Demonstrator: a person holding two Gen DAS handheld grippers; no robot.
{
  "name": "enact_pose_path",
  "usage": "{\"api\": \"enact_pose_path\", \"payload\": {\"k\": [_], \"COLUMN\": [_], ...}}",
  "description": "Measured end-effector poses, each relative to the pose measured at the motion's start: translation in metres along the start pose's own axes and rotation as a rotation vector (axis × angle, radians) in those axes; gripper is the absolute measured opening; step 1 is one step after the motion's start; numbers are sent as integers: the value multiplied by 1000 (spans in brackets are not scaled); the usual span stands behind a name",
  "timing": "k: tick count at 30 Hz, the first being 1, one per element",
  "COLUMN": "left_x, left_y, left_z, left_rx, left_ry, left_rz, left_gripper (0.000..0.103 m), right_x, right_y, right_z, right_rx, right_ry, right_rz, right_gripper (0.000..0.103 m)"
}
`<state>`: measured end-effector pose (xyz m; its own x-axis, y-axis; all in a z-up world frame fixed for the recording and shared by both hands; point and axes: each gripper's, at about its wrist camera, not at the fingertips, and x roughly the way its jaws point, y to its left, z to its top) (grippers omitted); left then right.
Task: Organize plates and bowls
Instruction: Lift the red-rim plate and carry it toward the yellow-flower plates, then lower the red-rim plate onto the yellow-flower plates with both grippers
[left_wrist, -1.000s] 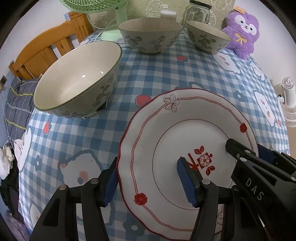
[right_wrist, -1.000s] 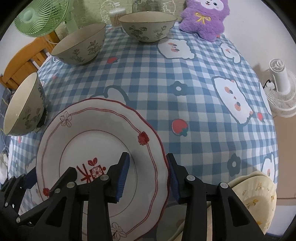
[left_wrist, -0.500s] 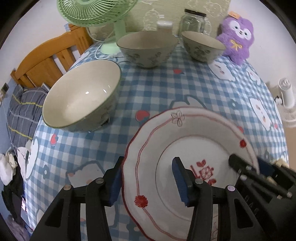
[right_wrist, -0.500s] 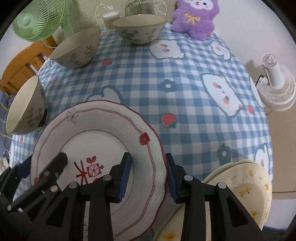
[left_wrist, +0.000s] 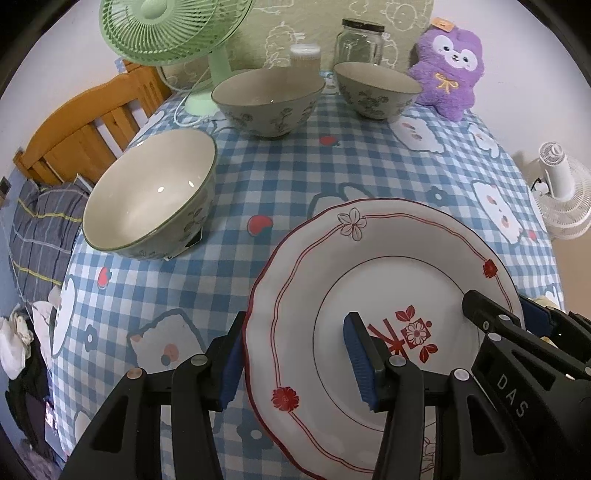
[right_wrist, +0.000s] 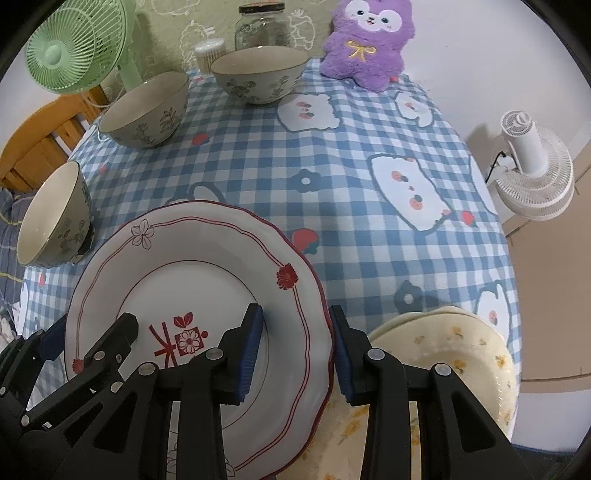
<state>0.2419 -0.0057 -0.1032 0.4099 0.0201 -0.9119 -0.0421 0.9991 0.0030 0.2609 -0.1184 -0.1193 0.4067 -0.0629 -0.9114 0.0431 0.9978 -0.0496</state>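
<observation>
Red-rimmed plate now higher off the tablecloth, opposite rims clamped in left tongs and right tongs.

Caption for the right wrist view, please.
Both grippers hold the red-trimmed plate by opposite rims above the checked tablecloth, beside yellow floral plates.

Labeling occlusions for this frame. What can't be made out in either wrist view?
- Red-rimmed plate: near edge hidden by the gripper bodies and frame bottom, both views.
- Left gripper, right gripper: jaws straddle the plate rim; pad contact unclear.
- Yellow plates: stack count unclear, right view, covered by gripper and red-rimmed plate.
- Jar: contents unreadable behind a bowl.
</observation>
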Motion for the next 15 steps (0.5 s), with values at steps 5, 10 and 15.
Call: {"api": "enact_pose_path", "payload": {"k": [5, 10, 15], "left_x": [-13, -27, -43], "left_y": [-5, -11, -22], "left_z": [2, 3, 2], "left_rx": [20, 53, 101], "left_ry": [-21, -54, -74], "left_rz": [-13, -29, -60], "left_gripper": [51, 51, 51], "right_x": [-15, -34, -53], "right_y": [-5, -13, -26], "right_z": [-2, -7, -15], "right_rx": [23, 66, 117], "right_ry": [-21, -53, -79], "right_rz": [-16, -37, -63], "right_gripper": [39, 39, 39]}}
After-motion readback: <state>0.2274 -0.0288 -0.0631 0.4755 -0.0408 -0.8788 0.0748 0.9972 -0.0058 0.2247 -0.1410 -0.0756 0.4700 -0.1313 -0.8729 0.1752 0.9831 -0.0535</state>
